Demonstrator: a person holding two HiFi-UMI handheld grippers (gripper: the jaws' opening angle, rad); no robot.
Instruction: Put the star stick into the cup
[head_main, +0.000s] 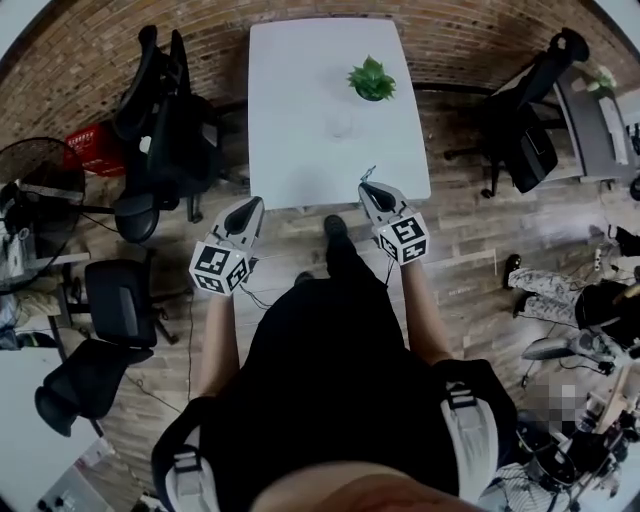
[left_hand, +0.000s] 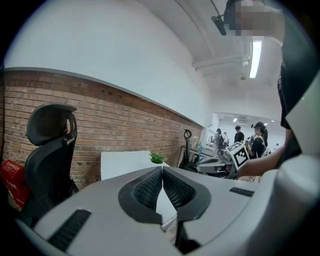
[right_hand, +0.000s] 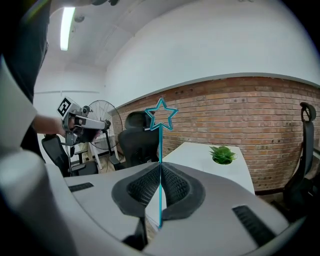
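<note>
A thin teal star stick (right_hand: 160, 150) stands upright between the jaws of my right gripper (right_hand: 160, 169), which is shut on it; the star outline (right_hand: 161, 116) rises above the jaws. In the head view the right gripper (head_main: 365, 187) hovers at the white table's (head_main: 300, 160) near edge, with the stick's tip (head_main: 368, 173) just visible. A faint clear cup (head_main: 340, 125) stands mid-table. My left gripper (head_main: 255, 204) is held off the table's near left corner. Its jaws (left_hand: 162, 170) are shut with nothing between them.
A small green potted plant (head_main: 372, 80) sits at the table's far right, beyond the cup. Black office chairs (head_main: 165, 130) stand left of the table and another (head_main: 530, 130) to its right. A brick wall runs behind. A standing fan (head_main: 35, 190) is at the far left.
</note>
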